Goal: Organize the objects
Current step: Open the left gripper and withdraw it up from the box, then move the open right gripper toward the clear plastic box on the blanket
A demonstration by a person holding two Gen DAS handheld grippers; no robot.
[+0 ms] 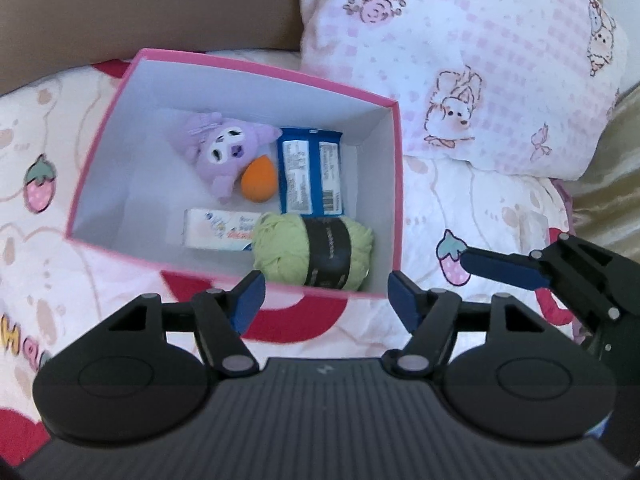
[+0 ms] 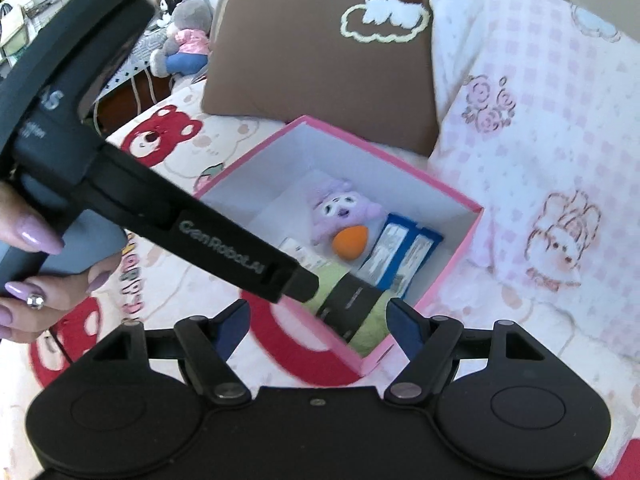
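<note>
An open pink box (image 1: 256, 66) stands on the bed. Inside it lie a purple plush toy (image 1: 224, 148), an orange egg-shaped sponge (image 1: 259, 180), a blue packet (image 1: 310, 174), a white tissue pack (image 1: 218, 234) and a green yarn ball (image 1: 316, 254) with a black band. My left gripper (image 1: 326, 300) hovers open above the box's near wall, with nothing between its pads. My right gripper (image 2: 319, 322) is open too and holds nothing, above the box (image 2: 384, 156) corner by the yarn (image 2: 368, 332). One of its blue fingers (image 1: 500, 268) shows at the right in the left wrist view.
A pink checked pillow (image 1: 460, 60) lies right of the box and a brown pillow (image 2: 320, 60) behind it. The bedspread (image 1: 460, 200) has strawberry and bear prints. A hand (image 2: 28, 240) holds the left gripper's handle. Stuffed toys (image 2: 184, 28) sit beyond the bed's far-left edge.
</note>
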